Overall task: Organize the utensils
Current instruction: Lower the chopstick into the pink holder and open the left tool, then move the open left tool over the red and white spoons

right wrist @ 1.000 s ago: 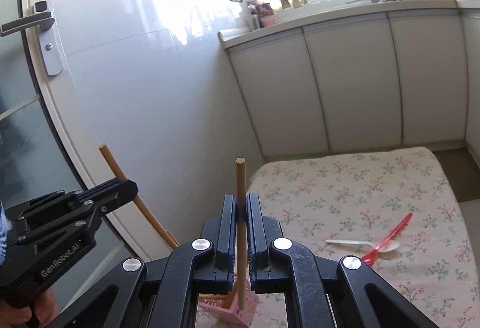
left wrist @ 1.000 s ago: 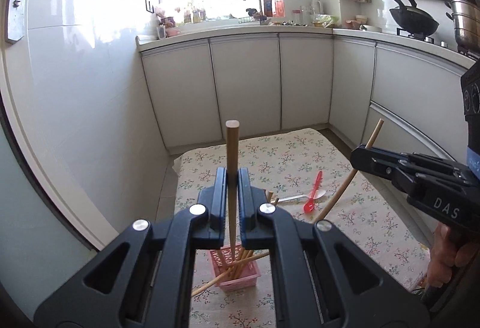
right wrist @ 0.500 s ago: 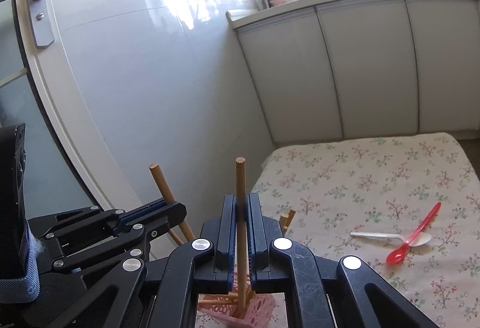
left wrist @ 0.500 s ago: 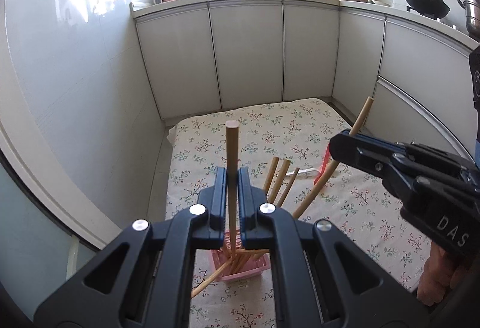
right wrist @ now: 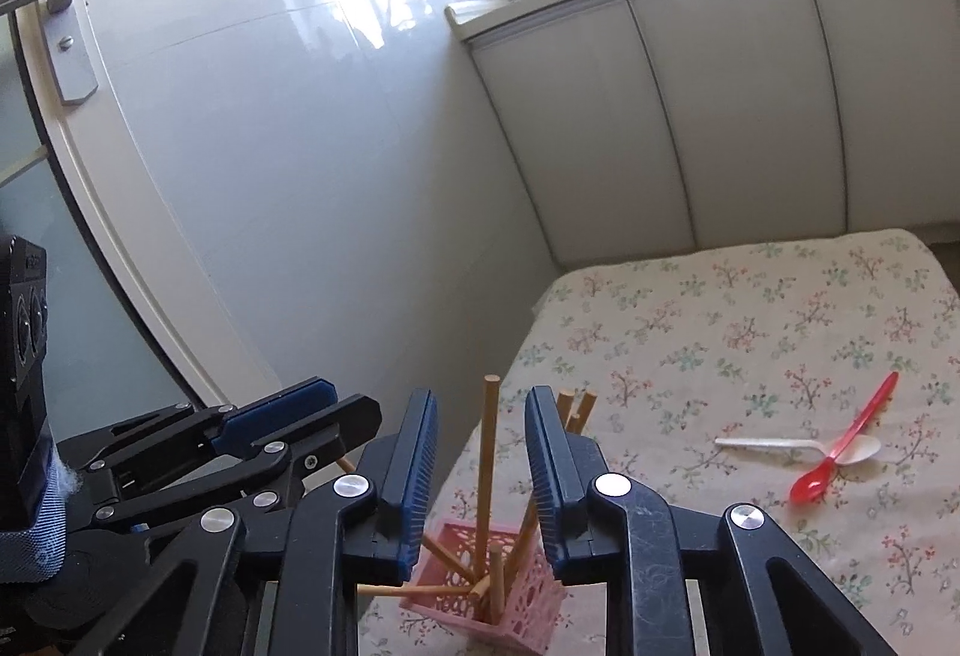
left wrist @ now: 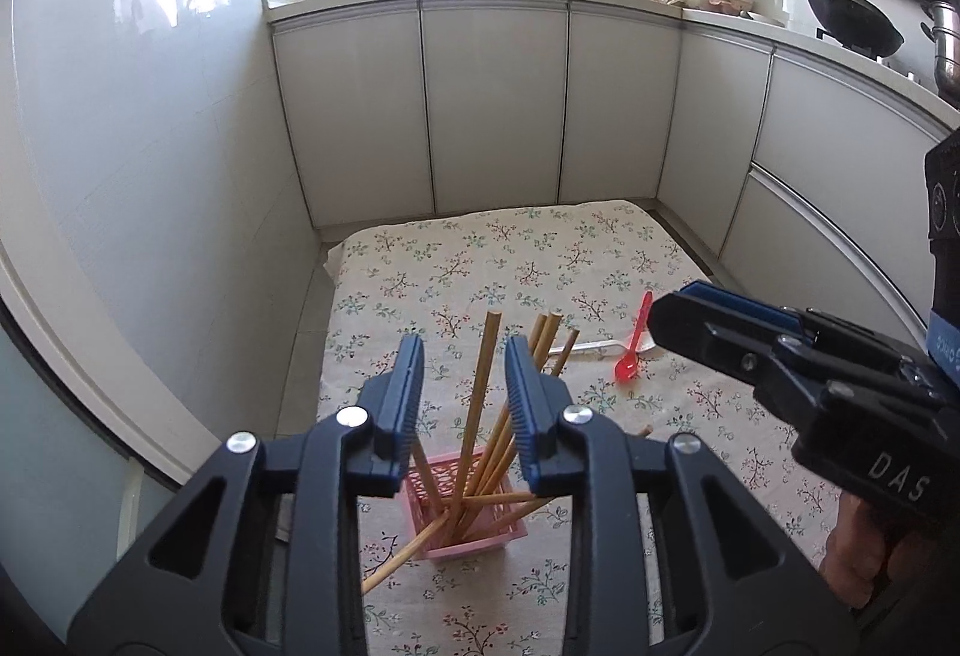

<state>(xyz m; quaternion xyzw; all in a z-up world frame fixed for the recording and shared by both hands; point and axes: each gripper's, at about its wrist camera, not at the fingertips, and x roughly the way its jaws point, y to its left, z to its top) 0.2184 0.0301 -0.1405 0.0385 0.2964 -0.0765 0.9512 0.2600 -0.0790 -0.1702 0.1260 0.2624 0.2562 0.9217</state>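
A: Why do both tools stand parted?
B: The left tool (left wrist: 461,392) and right tool (right wrist: 480,467) have just been opening, each releasing a wooden chopstick (left wrist: 477,410) into the pink lattice plastic basket (left wrist: 474,533) on the floral-clothed surface (left wrist: 510,260); red plastic spoon (left wrist: 633,347) waits rightward.

At lower centre, the right gripper (right wrist: 480,452) has just been opening; a chopstick (right wrist: 487,467) stands free between its jaws in the pink basket (right wrist: 528,605). The red spoon (right wrist: 843,440) crosses the white spoon (right wrist: 780,445) at right.
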